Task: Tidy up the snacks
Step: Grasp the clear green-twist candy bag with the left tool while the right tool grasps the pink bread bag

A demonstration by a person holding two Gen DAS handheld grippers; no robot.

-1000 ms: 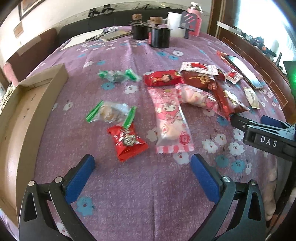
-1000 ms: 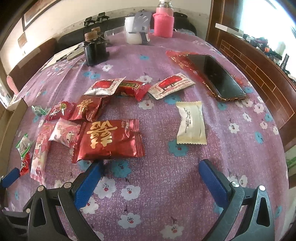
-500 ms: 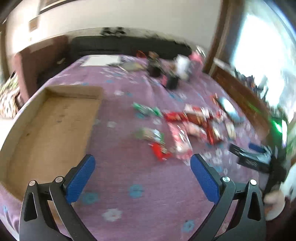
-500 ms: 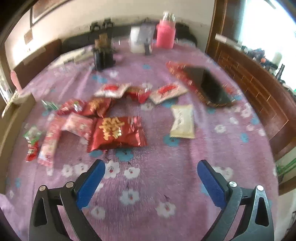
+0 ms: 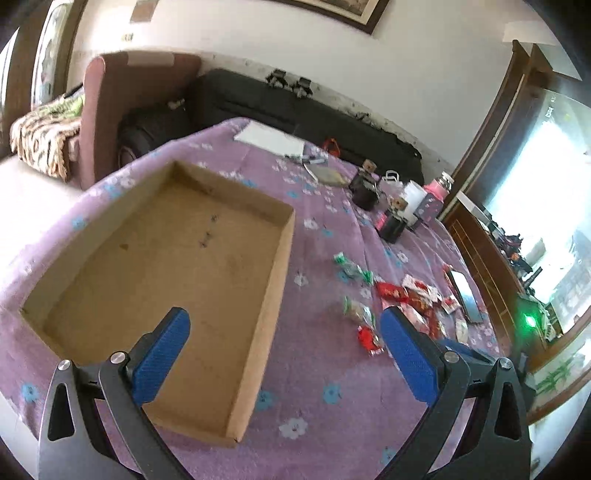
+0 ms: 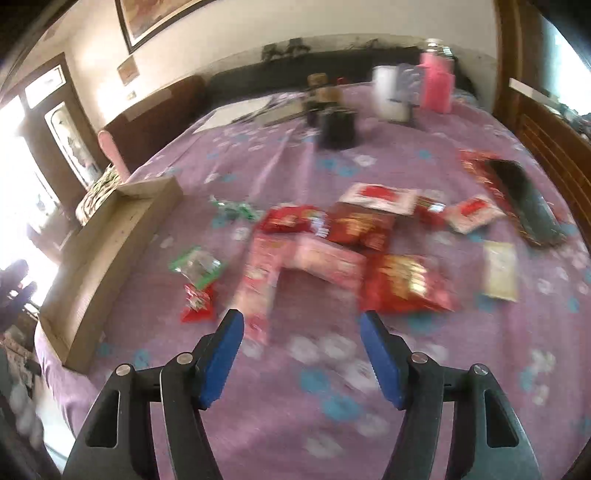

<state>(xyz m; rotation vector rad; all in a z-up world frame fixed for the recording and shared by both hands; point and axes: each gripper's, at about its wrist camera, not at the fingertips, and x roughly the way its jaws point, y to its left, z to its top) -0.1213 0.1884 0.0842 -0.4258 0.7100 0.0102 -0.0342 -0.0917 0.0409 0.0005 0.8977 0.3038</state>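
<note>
Purple floral table, cardboard tray, scattered snack packets, probably a phone

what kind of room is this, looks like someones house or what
Most likely a home living room. A dark sofa runs along the wall behind a table under a purple flowered cloth, a framed picture hangs above, and an armchair stands nearby.

The left gripper fills the bottom of its frame, blue pads spread wide, nothing between them, angled downward. The right gripper, low and centre in its blurred view, also tilts downward; its jaws have just been closing and stand partly apart, empty.
</note>
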